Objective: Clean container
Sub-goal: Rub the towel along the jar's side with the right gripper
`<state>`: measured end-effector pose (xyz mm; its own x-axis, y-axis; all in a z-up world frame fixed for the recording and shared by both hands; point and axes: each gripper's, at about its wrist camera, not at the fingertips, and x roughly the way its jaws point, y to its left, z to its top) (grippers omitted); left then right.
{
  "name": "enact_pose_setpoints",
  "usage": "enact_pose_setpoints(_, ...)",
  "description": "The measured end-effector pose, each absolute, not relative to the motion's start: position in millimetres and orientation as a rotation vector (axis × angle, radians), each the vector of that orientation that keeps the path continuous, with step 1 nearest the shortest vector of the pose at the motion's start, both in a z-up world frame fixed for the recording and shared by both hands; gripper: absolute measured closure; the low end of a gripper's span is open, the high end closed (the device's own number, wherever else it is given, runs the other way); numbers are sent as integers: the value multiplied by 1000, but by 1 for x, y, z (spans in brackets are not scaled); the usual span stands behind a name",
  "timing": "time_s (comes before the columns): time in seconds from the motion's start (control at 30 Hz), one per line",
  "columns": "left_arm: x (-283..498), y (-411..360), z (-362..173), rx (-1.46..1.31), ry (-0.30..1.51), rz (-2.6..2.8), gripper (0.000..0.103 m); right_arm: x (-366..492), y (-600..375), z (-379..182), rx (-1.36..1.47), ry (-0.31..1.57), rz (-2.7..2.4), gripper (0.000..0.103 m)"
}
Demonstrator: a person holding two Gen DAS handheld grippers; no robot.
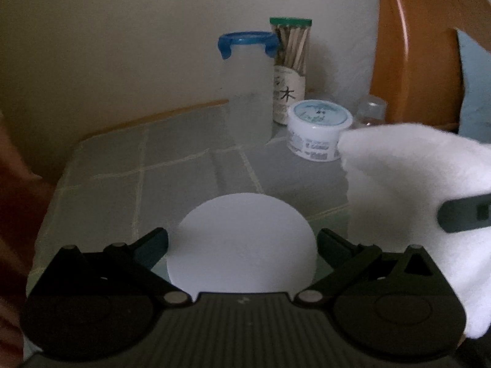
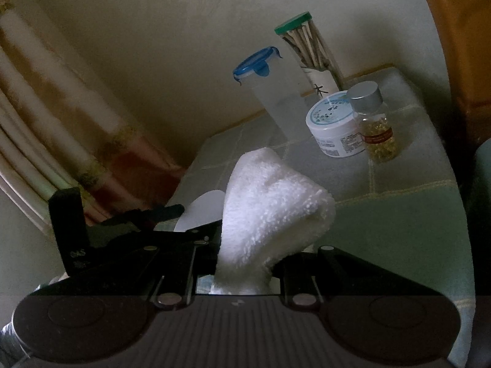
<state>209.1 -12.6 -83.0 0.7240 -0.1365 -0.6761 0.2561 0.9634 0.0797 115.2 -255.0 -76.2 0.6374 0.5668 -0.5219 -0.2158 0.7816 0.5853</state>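
Note:
A round white container [image 1: 242, 245] shows only its flat circular face, low over the tiled tabletop [image 1: 122, 168]. My left gripper [image 1: 242, 239] is shut on it, one finger against each side. A folded white terry cloth [image 2: 270, 208] rises from between the fingers of my right gripper [image 2: 245, 263], which is shut on its lower end. In the left wrist view the cloth [image 1: 414, 190] hangs just right of the container, with one right finger [image 1: 463, 214] across it. The right wrist view shows the left gripper [image 2: 129, 220] and the container's edge [image 2: 202, 211] to the cloth's left.
At the back of the table stand a tall frosted jar with a blue clip lid [image 1: 248, 92], a green-capped toothpick tube [image 1: 291, 61], a small white tub [image 1: 319, 128] and a small silver-capped glass bottle [image 2: 374, 122]. A wooden chair [image 1: 423, 46] is at right, a curtain [image 2: 61, 122] at left.

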Motion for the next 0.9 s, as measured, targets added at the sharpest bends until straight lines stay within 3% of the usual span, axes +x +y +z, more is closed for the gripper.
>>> enact_pose_setpoints(0.57,215,-10,-89,165,751,-215,3,120,-257,-81,516,772,450,83)
enact_pose_setpoints(0.9,220,20,-84,275,744,-531,3,127,-246,-79,481,798,443,83)
